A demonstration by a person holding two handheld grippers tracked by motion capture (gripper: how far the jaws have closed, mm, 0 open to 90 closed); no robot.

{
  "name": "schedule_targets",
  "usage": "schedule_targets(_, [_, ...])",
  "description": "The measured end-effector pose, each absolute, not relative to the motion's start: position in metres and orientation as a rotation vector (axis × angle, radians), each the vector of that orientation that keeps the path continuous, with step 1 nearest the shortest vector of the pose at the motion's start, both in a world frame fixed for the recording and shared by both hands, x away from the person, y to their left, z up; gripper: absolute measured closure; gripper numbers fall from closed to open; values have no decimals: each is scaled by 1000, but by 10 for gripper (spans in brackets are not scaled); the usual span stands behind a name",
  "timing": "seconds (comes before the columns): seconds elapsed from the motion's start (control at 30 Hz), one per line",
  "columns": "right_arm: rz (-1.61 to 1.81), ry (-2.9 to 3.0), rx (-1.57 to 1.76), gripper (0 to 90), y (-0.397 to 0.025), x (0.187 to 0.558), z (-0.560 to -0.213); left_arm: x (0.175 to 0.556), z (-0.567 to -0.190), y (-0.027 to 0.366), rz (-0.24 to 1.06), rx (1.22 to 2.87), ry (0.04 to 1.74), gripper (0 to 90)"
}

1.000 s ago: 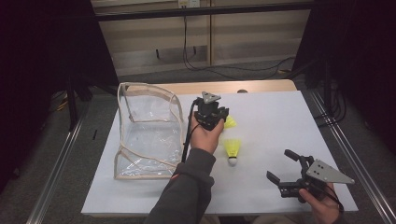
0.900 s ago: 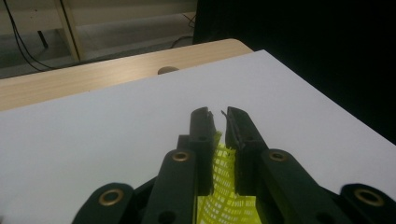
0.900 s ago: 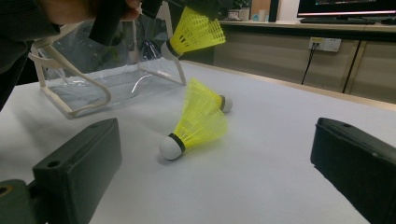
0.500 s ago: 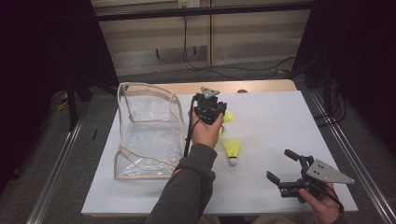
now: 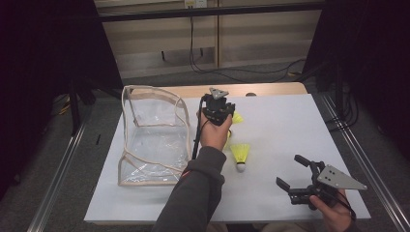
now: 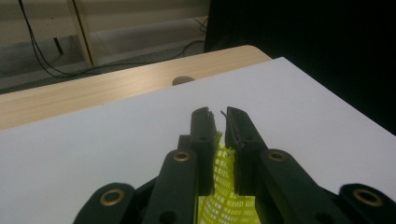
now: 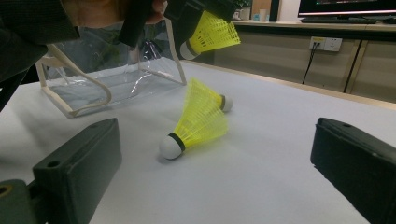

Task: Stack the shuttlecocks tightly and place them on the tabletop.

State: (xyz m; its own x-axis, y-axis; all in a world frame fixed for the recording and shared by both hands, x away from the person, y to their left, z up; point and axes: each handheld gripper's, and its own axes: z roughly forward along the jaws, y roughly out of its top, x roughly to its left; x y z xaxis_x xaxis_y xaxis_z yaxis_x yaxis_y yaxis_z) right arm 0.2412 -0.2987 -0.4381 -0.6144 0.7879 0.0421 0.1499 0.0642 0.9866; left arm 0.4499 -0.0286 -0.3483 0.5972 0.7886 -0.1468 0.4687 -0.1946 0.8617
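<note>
Left tongs (image 5: 226,117) raised above table, clamping yellow shuttlecock (image 6: 223,179); right tongs (image 5: 295,177) low, spread wide, nothing held.

- Left gripper (image 5: 221,112) held raised over the table's middle, forearm stretched forward, jaws nearly closed and pinching a shuttlecock (image 6: 224,186).
- Right gripper (image 5: 297,176) low at the near right edge, jaws spread wide, pointing left.

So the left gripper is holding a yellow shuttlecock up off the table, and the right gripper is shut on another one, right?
Not quite. The right gripper is open and holds nothing, as the right gripper view shows. The left gripper does hold a yellow shuttlecock above the table.
</note>
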Motion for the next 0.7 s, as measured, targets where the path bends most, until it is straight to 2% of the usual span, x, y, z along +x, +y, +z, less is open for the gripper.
schedule_targets(0.7, [1596, 1824, 935, 12, -299, 241, -438, 480, -373, -22, 506, 1877, 1067, 808])
